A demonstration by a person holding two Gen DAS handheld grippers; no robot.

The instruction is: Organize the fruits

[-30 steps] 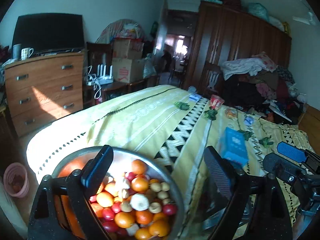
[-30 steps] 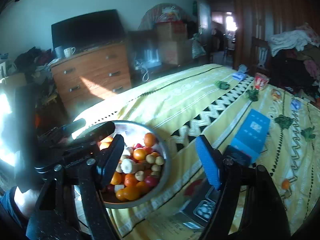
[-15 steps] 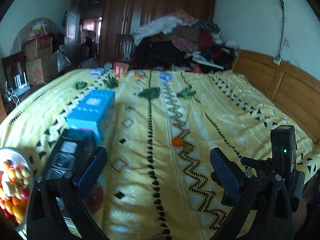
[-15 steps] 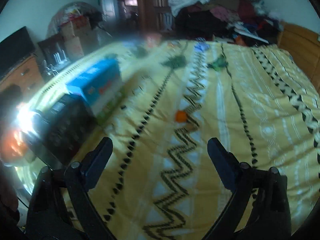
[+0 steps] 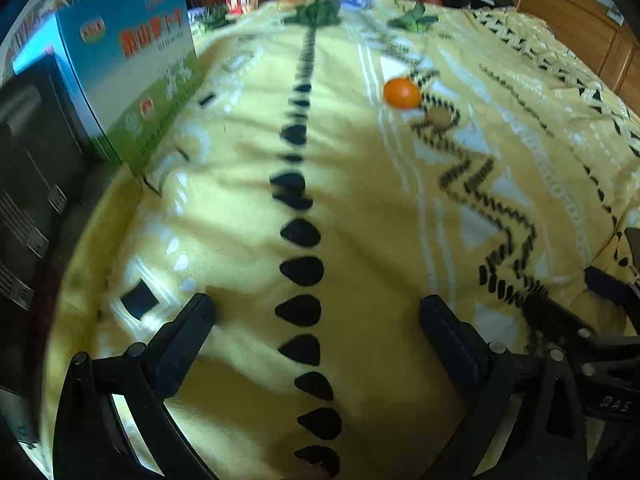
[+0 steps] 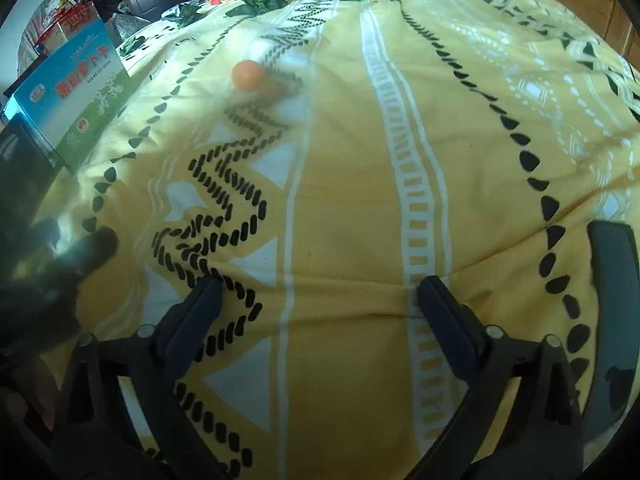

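A small orange fruit [image 5: 401, 93] lies on the yellow patterned bedspread [image 5: 248, 208], with a small brownish round fruit [image 5: 439, 117] just beside it. The orange also shows, blurred, in the right wrist view [image 6: 249, 75]. My left gripper [image 5: 316, 316] is open and empty, low over the bedspread, well short of the fruits. My right gripper [image 6: 318, 300] is open and empty, also low over the bedspread [image 6: 344, 184], with the orange far ahead to the left. The fruit bowl is out of view.
A blue and green carton [image 5: 132, 64] stands at the left, beside a black box [image 5: 28, 184]; the carton shows in the right view too [image 6: 76, 96]. Green leafy items [image 5: 412, 20] lie at the far end. A wooden bed frame [image 5: 580, 28] is at the right.
Both grippers have swung away from the fruit bowl and dropped lower and closer over the bedspread toward the loose orange. Both stay open and empty.
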